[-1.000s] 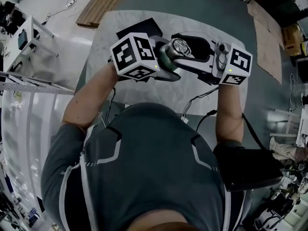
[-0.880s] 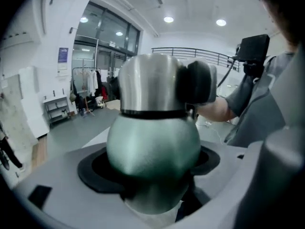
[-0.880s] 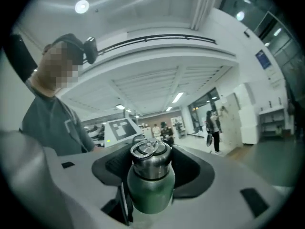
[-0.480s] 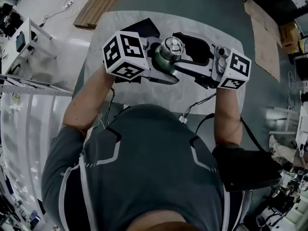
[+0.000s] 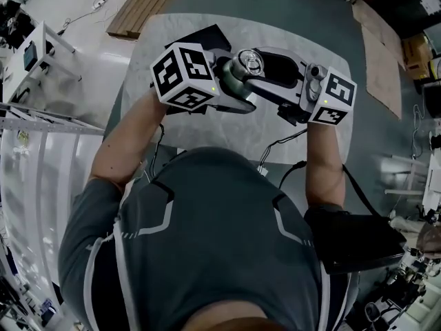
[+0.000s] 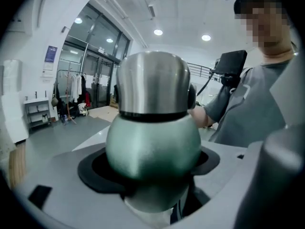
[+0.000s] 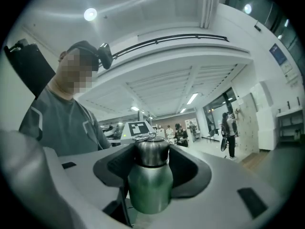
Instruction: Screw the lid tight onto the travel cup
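Here we go, the right gripper [image 7: 151, 168] has just been closing again, and its pads now sit against both sides of the steel lid [image 5: 249, 63]. Compare half a second back: those jaws stood a touch wider round the same lid, so we read this as a fresh bite between twists, not a let-go. The hands themselves have barely shifted over the table.

Meanwhile the left gripper [image 6: 150, 173] is clamped on the green body of the travel cup [image 5: 231, 85], which sits deep between its black pads. The cup is held up in the air over the near half of the table, upright, lid on top, right between the two marker cubes.

What does that mean for us? The lid is already seated, with only a thin dark seam showing between steel and green. How tight it is, we cannot tell. With both ends gripped, we judge another turn of the lid is ready to start.

Below, the white table [image 5: 227, 133] is mostly bare, with a dark flat item [image 5: 207, 36] at its far side. Around it lies grey floor, with wooden boards [image 5: 145, 5] beyond the table, cardboard [image 5: 382, 61] off to the right and a black bag [image 5: 355, 243] at our hip. It is a big bright hall with ceiling lights, glass doors and a few people standing far off
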The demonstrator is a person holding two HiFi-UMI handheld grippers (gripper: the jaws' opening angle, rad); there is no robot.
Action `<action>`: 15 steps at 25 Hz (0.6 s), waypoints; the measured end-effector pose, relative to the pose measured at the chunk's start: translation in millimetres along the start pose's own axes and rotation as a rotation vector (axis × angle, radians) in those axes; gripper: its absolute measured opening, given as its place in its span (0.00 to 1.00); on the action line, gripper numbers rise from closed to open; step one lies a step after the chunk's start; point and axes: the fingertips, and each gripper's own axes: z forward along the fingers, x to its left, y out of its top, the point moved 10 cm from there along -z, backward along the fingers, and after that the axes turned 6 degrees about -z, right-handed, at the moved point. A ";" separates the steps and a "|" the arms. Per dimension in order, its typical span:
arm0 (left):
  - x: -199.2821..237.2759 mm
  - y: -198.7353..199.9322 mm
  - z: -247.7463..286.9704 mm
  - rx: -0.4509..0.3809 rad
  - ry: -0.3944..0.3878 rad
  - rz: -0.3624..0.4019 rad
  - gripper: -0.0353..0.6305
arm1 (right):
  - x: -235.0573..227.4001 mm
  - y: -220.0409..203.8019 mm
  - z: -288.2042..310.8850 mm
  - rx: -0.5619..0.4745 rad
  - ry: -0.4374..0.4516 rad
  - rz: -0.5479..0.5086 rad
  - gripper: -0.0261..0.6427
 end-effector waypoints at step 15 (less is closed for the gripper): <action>-2.0 -4.1 -2.7 0.004 -0.133 0.071 0.65 | -0.7 1.8 14.3 0.010 0.142 -0.058 0.43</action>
